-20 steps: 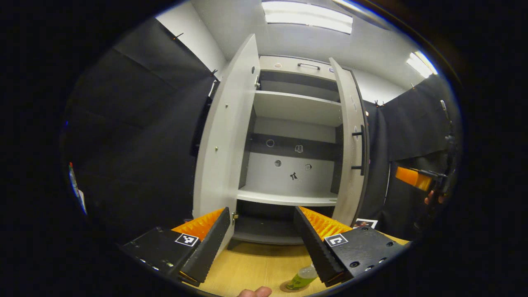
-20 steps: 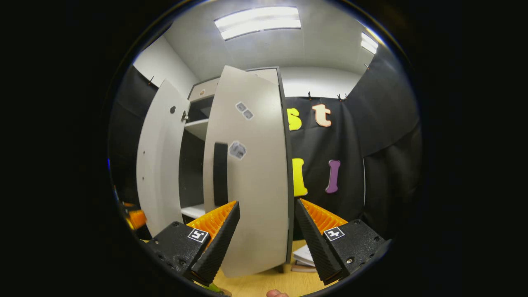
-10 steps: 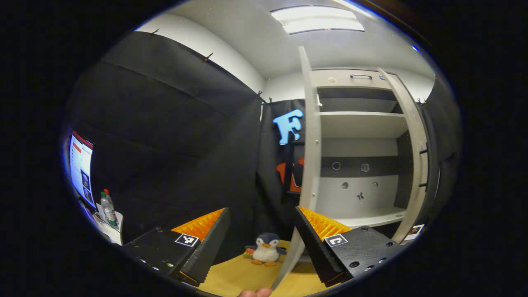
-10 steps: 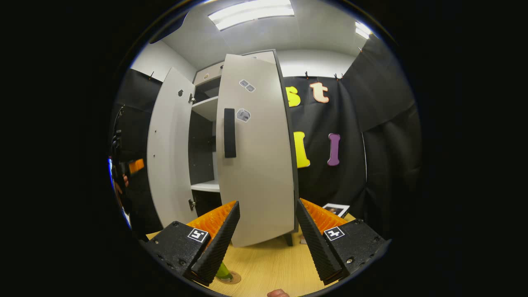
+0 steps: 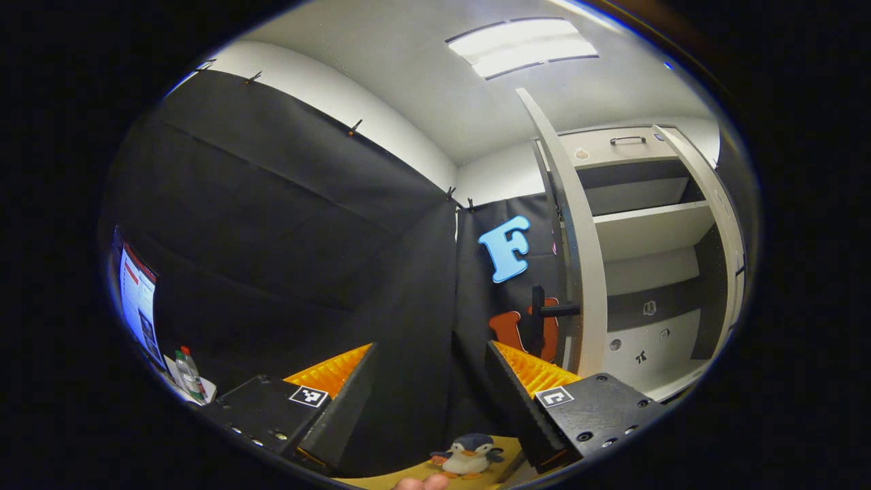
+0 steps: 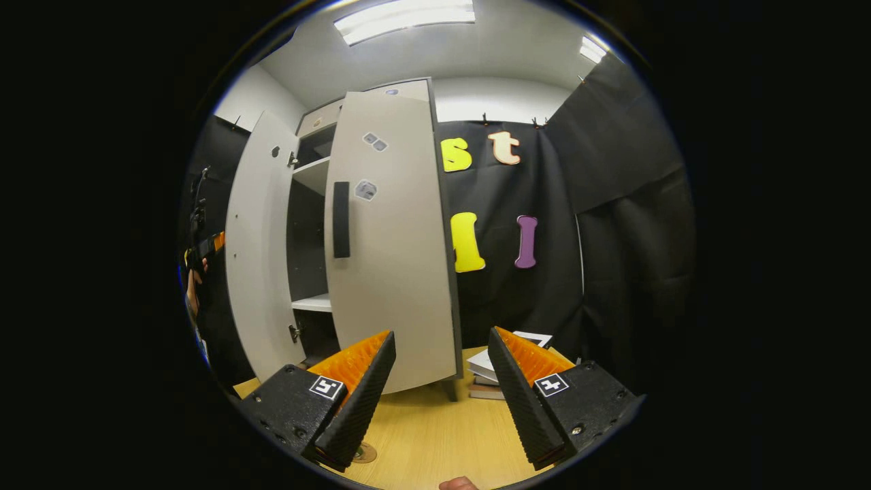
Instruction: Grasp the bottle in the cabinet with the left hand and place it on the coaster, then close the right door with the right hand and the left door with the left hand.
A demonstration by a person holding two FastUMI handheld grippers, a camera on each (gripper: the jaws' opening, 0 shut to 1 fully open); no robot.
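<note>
My left gripper (image 5: 429, 401) is open and empty, pointing at the black cloth wall just left of the cabinet. The left door (image 5: 578, 272) shows edge-on at its right, with the black handle (image 5: 544, 312) on the door's outer face. Beyond it are the cabinet shelves (image 5: 646, 228). My right gripper (image 6: 439, 395) is open and empty in front of the half-open right door (image 6: 391, 272), whose dark handle (image 6: 341, 219) is up to the left. The left door (image 6: 255, 272) stands wide open. An edge of the coaster (image 6: 365, 452) peeks out by my left finger; the bottle is hidden.
A toy penguin (image 5: 468, 454) stands on the wooden table (image 6: 435, 435) below my left gripper. Stacked books (image 6: 497, 371) lie right of the cabinet. A monitor (image 5: 136, 299) and a spare bottle (image 5: 187, 374) are far left. The other gripper (image 6: 207, 243) and a hand (image 6: 192, 289) are beside the left door.
The left gripper has swung left, from facing the cabinet's inside to the outer side of the left door. The right gripper has backed off the right door. The green bottle has left both views.
</note>
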